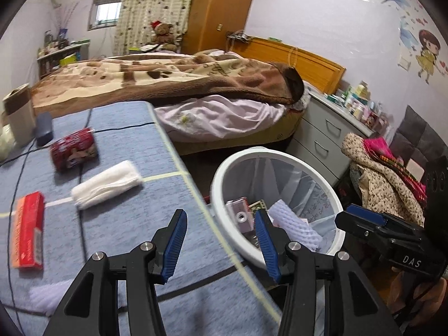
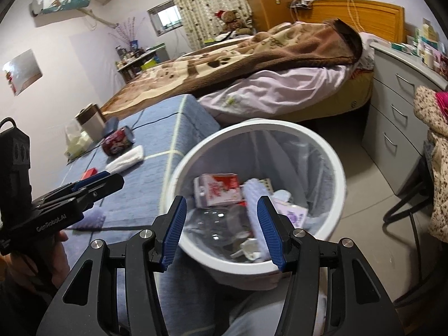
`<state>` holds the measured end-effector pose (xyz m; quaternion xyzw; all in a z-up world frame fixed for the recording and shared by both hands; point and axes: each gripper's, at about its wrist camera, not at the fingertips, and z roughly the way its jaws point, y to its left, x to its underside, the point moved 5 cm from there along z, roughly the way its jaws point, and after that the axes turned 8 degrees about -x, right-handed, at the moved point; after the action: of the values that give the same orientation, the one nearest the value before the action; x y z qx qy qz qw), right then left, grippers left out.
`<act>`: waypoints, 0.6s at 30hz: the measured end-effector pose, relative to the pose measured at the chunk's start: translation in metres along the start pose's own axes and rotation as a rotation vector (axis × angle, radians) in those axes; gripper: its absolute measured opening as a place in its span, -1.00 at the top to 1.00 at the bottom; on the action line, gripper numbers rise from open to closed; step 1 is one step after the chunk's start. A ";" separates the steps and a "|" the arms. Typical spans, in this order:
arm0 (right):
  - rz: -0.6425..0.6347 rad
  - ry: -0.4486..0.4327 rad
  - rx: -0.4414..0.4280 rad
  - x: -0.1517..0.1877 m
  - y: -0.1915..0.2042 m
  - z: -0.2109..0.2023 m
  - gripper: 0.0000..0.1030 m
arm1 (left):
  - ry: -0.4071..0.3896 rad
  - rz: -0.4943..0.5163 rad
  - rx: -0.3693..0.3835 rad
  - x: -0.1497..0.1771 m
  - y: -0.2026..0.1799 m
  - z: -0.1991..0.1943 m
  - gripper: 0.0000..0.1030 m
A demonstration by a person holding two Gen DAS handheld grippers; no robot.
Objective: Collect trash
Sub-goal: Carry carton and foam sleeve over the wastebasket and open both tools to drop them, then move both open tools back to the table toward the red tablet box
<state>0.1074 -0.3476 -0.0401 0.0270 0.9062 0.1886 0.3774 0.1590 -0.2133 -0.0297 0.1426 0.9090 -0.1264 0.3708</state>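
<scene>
My left gripper [image 1: 219, 212] is open and empty, hanging over the edge of the blue-covered table [image 1: 134, 224] beside the white trash bin [image 1: 224, 173]. On the table lie a red can [image 1: 74, 149], a white folded cloth [image 1: 106, 184], a red box [image 1: 29, 238] and a pale purple foam piece [image 1: 47, 294]. My right gripper [image 2: 222, 198] is open with nothing between its fingers, above the bin [image 2: 308, 140]. Inside the bin are a pink-and-white carton [image 2: 217, 190], a clear plastic bottle [image 2: 215, 224] and a foam net [image 2: 252, 196]. The left gripper [image 2: 109, 179] shows from the side in the right wrist view.
A bed with a brown blanket [image 1: 168, 75] stands behind the table. Grey drawers [image 1: 322, 140] and a chair piled with clothes [image 1: 383, 173] stand right of the bin. A dark case [image 1: 43, 128], a beige container [image 1: 16, 112] and black cables lie at the table's far left.
</scene>
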 end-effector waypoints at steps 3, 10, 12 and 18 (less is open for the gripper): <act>-0.028 0.003 -0.027 0.001 0.014 0.002 -0.05 | -0.001 -0.023 -0.024 0.006 0.014 -0.010 0.03; -0.085 0.020 -0.090 0.003 0.046 0.008 -0.05 | -0.021 -0.074 -0.087 0.021 0.053 -0.035 0.03; -0.100 0.025 -0.102 0.003 0.054 0.010 -0.05 | -0.027 -0.083 -0.097 0.025 0.062 -0.042 0.03; -0.144 0.036 -0.134 0.000 0.074 0.017 -0.05 | -0.046 -0.121 -0.163 0.035 0.092 -0.058 0.03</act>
<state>0.1129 -0.2738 -0.0245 -0.0668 0.8978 0.2217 0.3747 0.1307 -0.1027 -0.0261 0.0541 0.9143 -0.0775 0.3938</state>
